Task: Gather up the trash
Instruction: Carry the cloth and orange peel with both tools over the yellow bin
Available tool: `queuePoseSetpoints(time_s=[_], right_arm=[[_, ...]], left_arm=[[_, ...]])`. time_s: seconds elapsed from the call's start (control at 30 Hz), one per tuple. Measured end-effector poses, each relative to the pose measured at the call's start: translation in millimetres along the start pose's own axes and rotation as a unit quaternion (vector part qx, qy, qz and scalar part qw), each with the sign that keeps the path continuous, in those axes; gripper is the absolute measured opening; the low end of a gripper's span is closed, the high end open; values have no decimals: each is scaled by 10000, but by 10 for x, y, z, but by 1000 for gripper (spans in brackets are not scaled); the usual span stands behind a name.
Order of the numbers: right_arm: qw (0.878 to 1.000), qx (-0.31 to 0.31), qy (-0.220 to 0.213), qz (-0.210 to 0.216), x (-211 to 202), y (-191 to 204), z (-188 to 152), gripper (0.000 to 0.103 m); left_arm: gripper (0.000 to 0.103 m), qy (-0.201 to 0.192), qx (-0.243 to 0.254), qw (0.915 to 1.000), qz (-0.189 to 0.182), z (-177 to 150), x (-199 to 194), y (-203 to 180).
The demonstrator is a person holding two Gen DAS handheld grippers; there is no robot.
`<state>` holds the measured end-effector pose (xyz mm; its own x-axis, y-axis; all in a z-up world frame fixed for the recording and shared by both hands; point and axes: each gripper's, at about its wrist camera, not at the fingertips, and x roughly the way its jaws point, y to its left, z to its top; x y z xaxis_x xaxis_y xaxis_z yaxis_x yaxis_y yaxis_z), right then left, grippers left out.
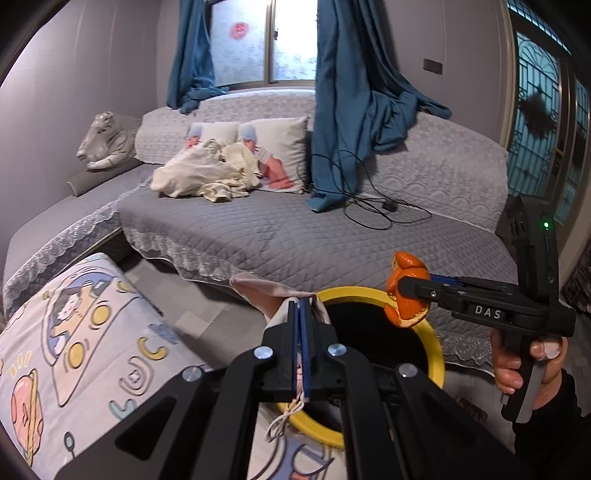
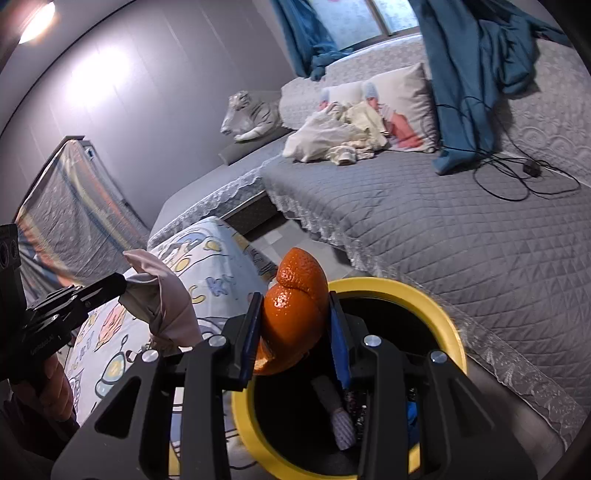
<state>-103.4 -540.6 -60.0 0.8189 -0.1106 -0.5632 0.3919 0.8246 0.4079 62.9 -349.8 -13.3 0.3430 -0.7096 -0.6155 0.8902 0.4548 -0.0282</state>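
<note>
Right now the right hand-held gripper (image 2: 293, 321) squeezes a bumpy orange peel (image 2: 295, 310) over the yellow-rimmed bin (image 2: 424, 299). Beside it, the left hand-held gripper (image 1: 301, 332) is pinched tight on a crumpled pink mask (image 1: 266, 291) with white strings, near the grey bed (image 1: 295, 236).

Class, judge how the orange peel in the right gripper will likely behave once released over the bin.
The orange peel, curled and hollow, is probably light and should drop easily. Its bent shape suggests it flexes rather than breaks. Pinched over the yellow-rimmed bin, it likely lands inside.

Dim room, ceiling lamp (image 2: 37, 20) glare, fisheye edges dark, warped
</note>
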Motion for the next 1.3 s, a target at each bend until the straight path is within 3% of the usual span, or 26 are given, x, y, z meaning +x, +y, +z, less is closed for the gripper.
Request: queuePoseSetpoints(time_s=[0.6,1.3], right_arm=[[9988,15,145,-466,105,-263,-185,32],[9962,67,656,-577,408,-373,-399,33]], left_arm=[[1,437,-20,9988,-238,-2,677,-236],[1,866,-266,9953,-339,-141,1177,-273]])
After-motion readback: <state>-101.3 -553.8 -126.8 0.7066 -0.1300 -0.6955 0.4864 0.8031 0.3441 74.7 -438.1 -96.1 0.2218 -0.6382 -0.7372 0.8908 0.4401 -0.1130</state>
